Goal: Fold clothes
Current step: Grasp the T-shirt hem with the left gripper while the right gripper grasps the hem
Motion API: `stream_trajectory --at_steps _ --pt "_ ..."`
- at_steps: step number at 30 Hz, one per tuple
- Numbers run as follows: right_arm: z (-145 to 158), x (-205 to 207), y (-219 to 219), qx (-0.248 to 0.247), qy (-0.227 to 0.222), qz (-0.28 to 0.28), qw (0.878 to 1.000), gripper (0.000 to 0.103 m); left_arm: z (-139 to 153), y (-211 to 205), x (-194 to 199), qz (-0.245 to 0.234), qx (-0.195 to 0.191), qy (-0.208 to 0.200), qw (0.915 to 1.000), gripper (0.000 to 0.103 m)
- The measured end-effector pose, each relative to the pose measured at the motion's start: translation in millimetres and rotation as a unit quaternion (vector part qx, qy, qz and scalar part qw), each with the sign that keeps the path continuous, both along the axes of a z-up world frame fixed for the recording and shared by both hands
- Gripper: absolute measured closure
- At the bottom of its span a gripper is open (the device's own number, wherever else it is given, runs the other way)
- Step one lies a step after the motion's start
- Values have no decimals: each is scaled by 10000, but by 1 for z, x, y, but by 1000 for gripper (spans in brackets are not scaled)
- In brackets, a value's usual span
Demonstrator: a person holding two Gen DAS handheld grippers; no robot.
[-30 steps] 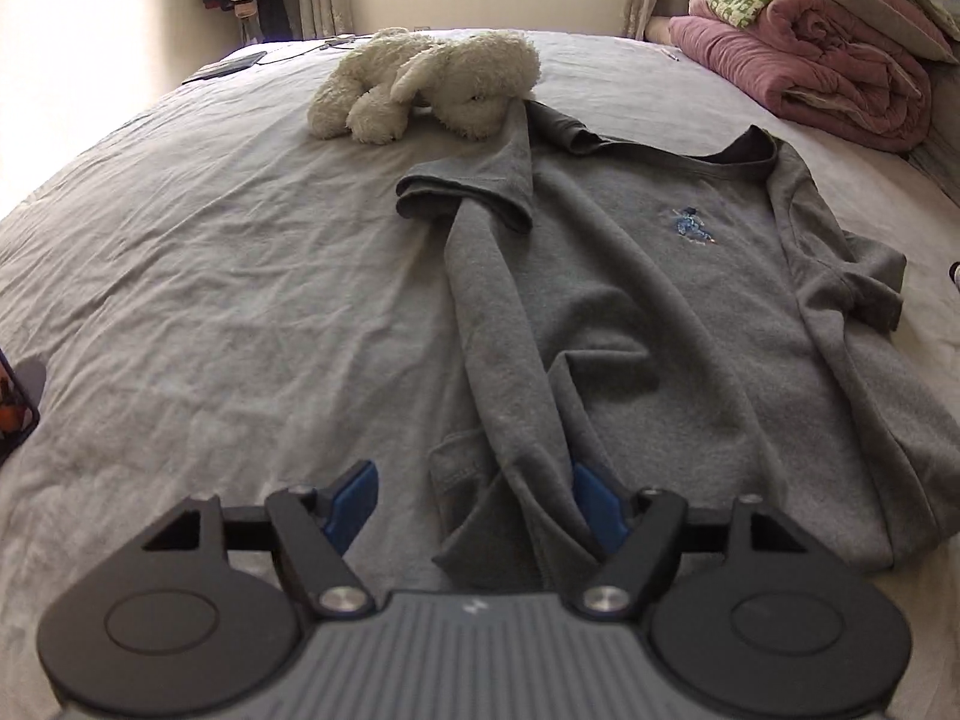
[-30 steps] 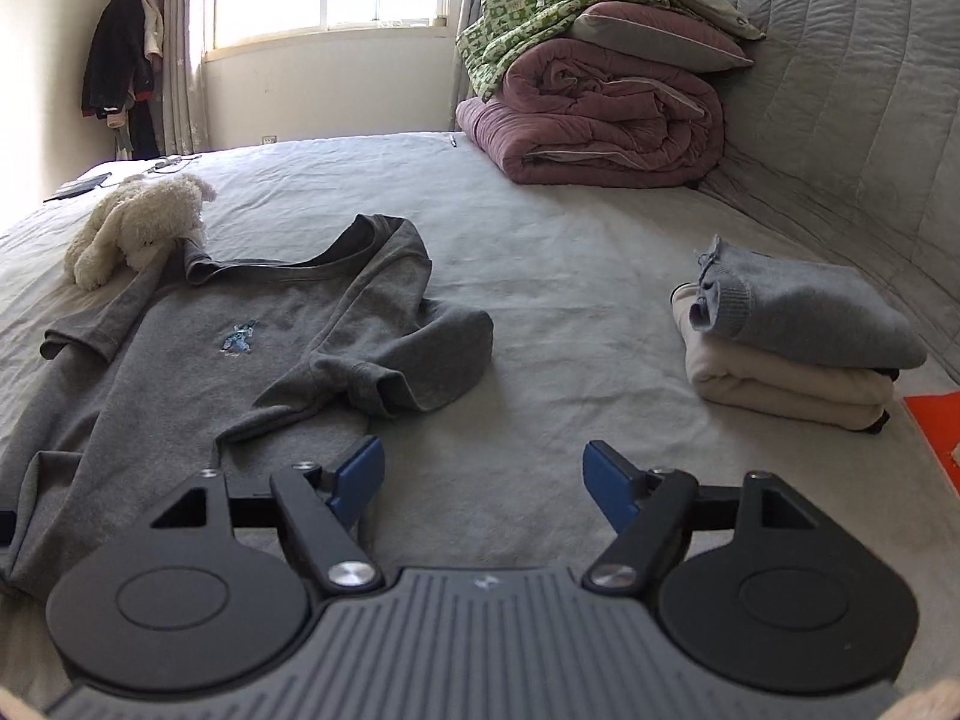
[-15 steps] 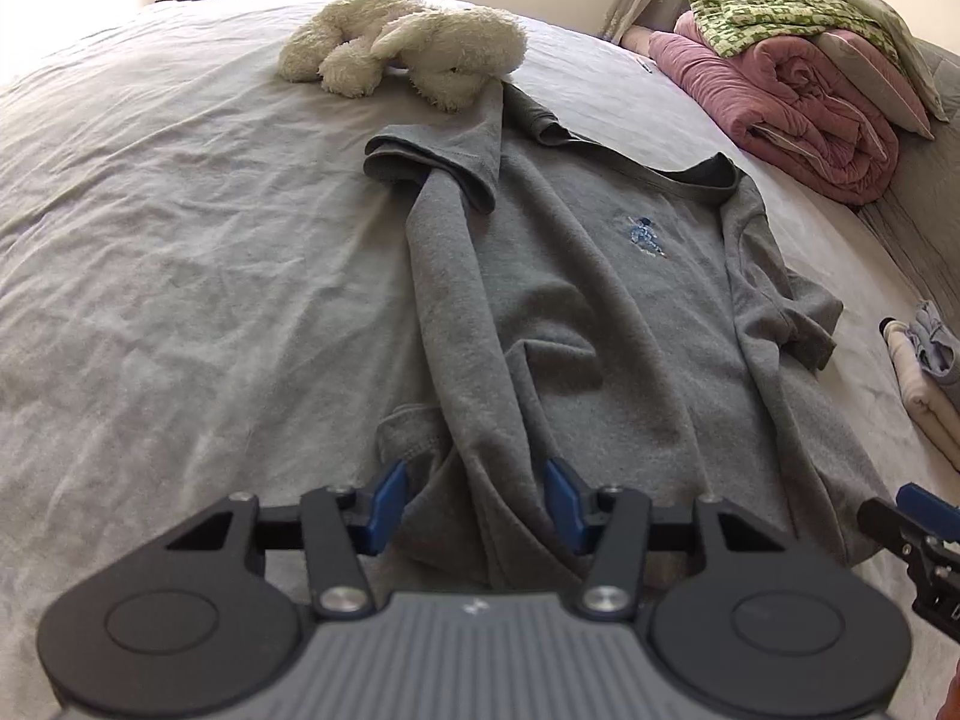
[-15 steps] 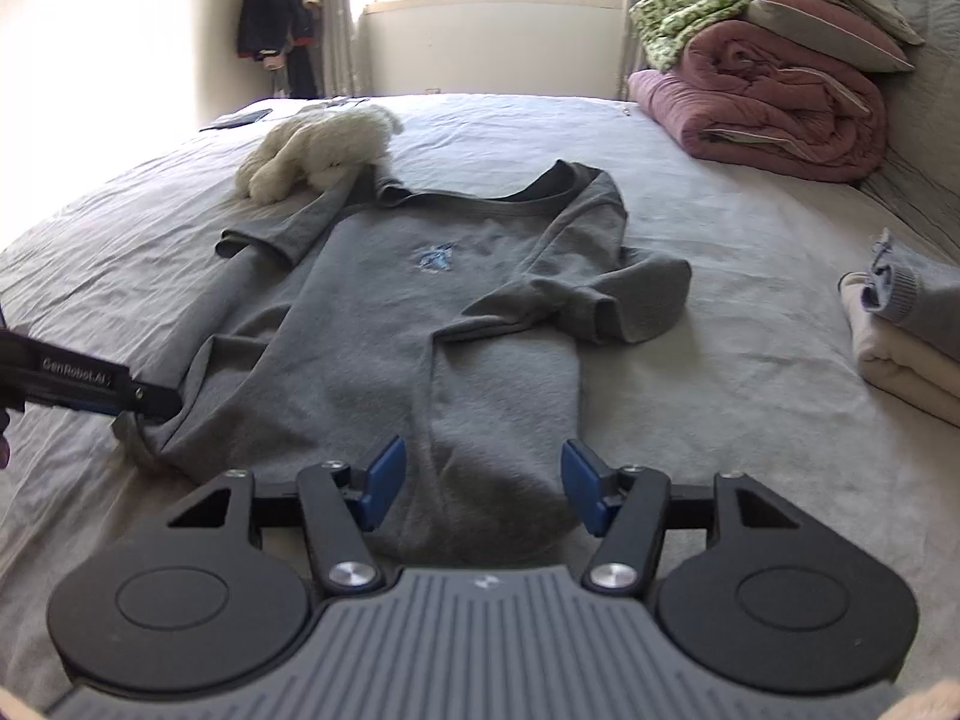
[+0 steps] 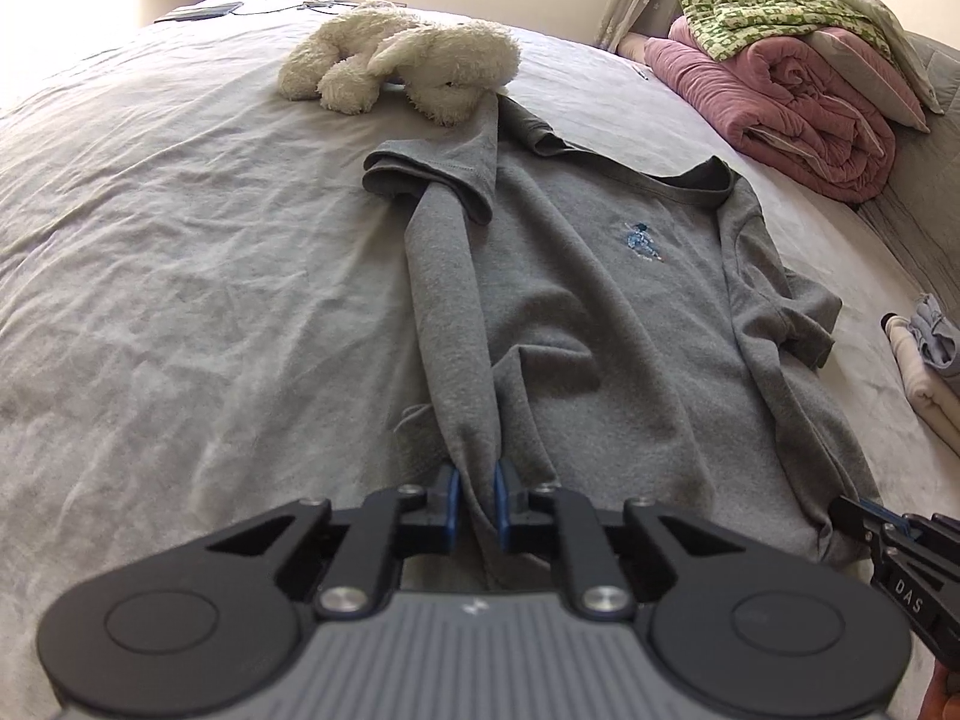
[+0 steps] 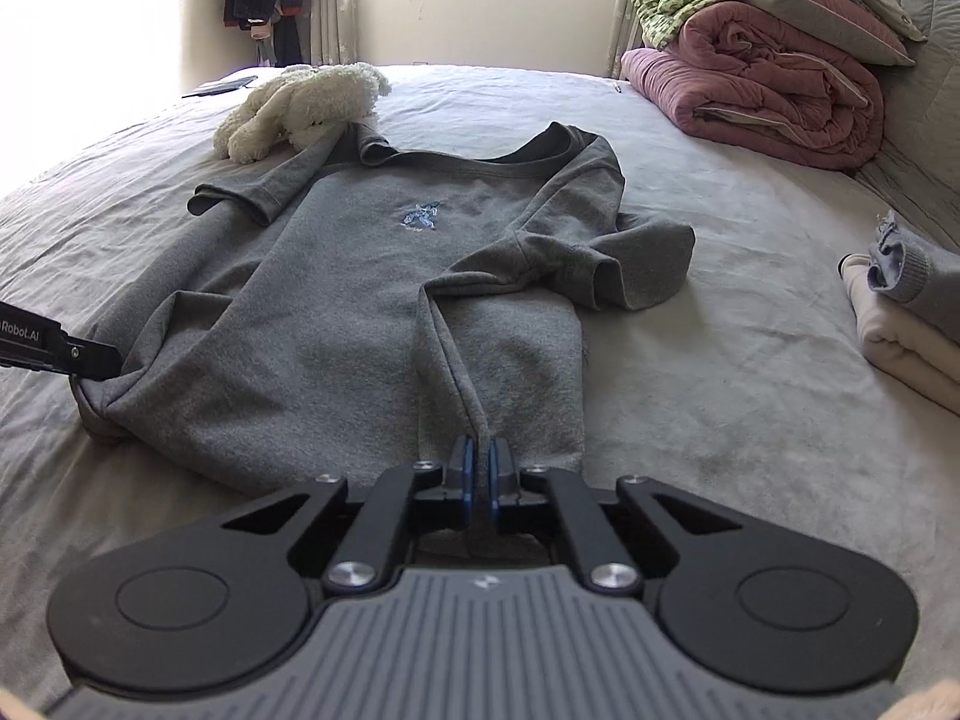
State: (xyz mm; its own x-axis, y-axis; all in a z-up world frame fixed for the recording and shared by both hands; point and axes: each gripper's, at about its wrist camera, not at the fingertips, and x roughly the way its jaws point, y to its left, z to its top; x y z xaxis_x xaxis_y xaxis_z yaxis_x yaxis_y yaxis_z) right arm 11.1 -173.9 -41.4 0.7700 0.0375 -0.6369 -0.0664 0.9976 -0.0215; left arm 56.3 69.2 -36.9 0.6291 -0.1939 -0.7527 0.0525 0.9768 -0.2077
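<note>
Grey short-sleeved cotton T-shirt (image 6: 372,300) lies face-up on grey bed (image 5: 180,276). Left hand-held gripper (image 5: 477,501) clenched on hem fold; right hand-held gripper (image 6: 478,483) clenched on opposite hem fold.

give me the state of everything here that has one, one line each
left gripper: jaws shut on a bunched hem fold
right gripper: jaws shut on a hem ridge
grey t-shirt: front up, creased, unfolded
near sleeve: curled over itself
plush toy: lying at the shirt's shoulder
pink duvet: folded, pillows on top
folded clothes: stacked beside the shirt
</note>
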Motion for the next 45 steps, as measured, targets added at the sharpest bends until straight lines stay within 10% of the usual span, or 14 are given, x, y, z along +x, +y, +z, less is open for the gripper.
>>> stream_trajectory --at_steps 16,22,27,29,33,38,45 --pt "48 -24 -16 -338 -1065 -109 9937 103 39 3 -24 -91 300 -892 9955 100" --pt "42 -18 -23 -109 -722 -128 9972 102 44 -1 -29 -99 663 -1076 9919 103" --pt "34 -16 -17 98 -418 61 9991 78 38 5 -22 -81 613 -781 9950 98" --pt "30 -15 -15 129 -337 64 9993 56 30 10 -18 -14 286 -445 9986 78" --pt "23 -13 -10 264 -98 172 9995 54 19 14 -12 -22 -320 -61 9995 64" --pt "13 -9 -2 199 96 256 9994 56 10 0 -14 -95 37 -53 9999 69" --pt "-5 3 -9 266 341 10 9991 99 5 -5 -12 -165 313 -32 9994 97"
